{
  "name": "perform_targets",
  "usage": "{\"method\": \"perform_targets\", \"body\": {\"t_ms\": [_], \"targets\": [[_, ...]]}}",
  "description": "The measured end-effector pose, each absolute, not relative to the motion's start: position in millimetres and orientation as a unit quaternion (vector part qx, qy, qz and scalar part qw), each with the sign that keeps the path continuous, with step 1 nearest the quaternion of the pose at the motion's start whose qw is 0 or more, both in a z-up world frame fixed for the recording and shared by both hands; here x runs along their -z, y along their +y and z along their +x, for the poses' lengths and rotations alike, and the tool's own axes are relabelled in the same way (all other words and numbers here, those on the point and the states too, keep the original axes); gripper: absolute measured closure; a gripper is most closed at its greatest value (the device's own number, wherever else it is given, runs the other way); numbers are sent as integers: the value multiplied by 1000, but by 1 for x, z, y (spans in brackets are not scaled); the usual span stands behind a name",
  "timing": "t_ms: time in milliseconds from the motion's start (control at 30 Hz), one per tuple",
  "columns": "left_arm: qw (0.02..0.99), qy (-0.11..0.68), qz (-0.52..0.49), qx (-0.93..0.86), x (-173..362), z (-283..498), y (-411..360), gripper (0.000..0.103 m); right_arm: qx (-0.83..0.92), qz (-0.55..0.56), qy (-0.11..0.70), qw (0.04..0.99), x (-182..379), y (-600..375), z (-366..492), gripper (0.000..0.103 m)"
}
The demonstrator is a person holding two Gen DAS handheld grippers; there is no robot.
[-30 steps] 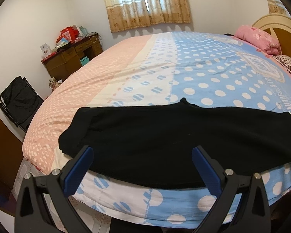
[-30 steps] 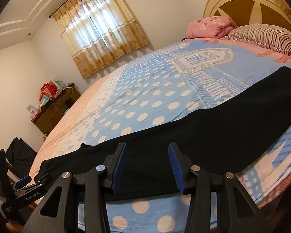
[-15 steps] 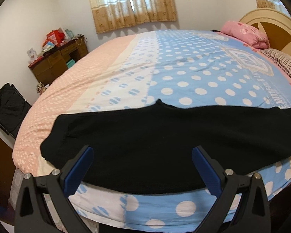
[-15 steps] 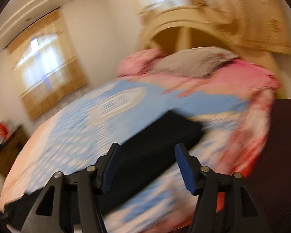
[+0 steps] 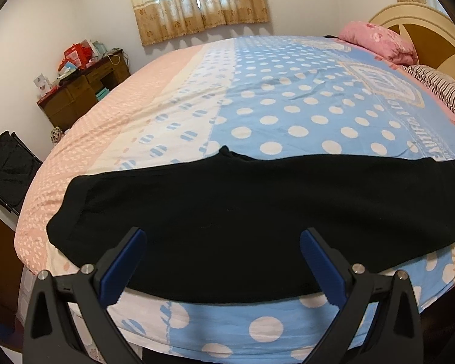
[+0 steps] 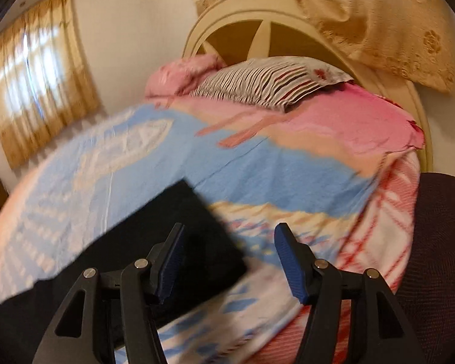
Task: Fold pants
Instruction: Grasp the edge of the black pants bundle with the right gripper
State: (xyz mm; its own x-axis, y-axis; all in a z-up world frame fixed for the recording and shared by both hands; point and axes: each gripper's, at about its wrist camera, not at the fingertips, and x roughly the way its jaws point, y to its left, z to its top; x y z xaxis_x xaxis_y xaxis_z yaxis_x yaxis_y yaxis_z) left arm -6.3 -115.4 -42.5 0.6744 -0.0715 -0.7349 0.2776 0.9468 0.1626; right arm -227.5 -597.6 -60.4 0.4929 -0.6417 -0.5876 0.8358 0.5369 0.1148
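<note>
Black pants (image 5: 242,212) lie flat along the near edge of the bed, folded lengthwise, waistband end at the left and legs running right. My left gripper (image 5: 223,261) is open and empty, hovering over the pants' near edge around the middle. In the right wrist view the leg-cuff end of the pants (image 6: 179,236) lies on the cover. My right gripper (image 6: 227,261) is open and empty, just above and to the right of that cuff corner. This view is blurred.
The bed (image 5: 288,97) has a blue, white and pink dotted cover. A pink pillow (image 5: 379,39) and striped pillow (image 6: 267,82) lie by the headboard (image 6: 257,33). A wooden desk (image 5: 82,91) and black folding chair (image 5: 6,170) stand at the left. A dark chair (image 6: 439,257) stands right.
My right gripper has swung right along the pants to the cuff end and opened wider. My left gripper has shifted slightly over the pants and stays open.
</note>
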Motion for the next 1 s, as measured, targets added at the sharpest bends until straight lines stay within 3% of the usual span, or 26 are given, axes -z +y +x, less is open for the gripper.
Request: {"method": "perform_targets", "body": {"t_ms": [100, 267, 400, 633, 1000], "targets": [[906, 389, 134, 95, 43, -6, -116, 0, 423, 161, 282, 846, 63, -585, -212, 43], [904, 399, 123, 93, 48, -1, -110, 0, 414, 150, 299, 846, 63, -586, -214, 89], [904, 402, 112, 92, 50, 2, -100, 0, 375, 185, 272, 867, 38, -578, -221, 93], [907, 406, 75, 80, 48, 9, -77, 0, 223, 107, 230, 941, -16, -460, -172, 93], [913, 401, 52, 59, 46, 10, -43, 0, 40, 4, 276, 960, 74, -272, -75, 93]]}}
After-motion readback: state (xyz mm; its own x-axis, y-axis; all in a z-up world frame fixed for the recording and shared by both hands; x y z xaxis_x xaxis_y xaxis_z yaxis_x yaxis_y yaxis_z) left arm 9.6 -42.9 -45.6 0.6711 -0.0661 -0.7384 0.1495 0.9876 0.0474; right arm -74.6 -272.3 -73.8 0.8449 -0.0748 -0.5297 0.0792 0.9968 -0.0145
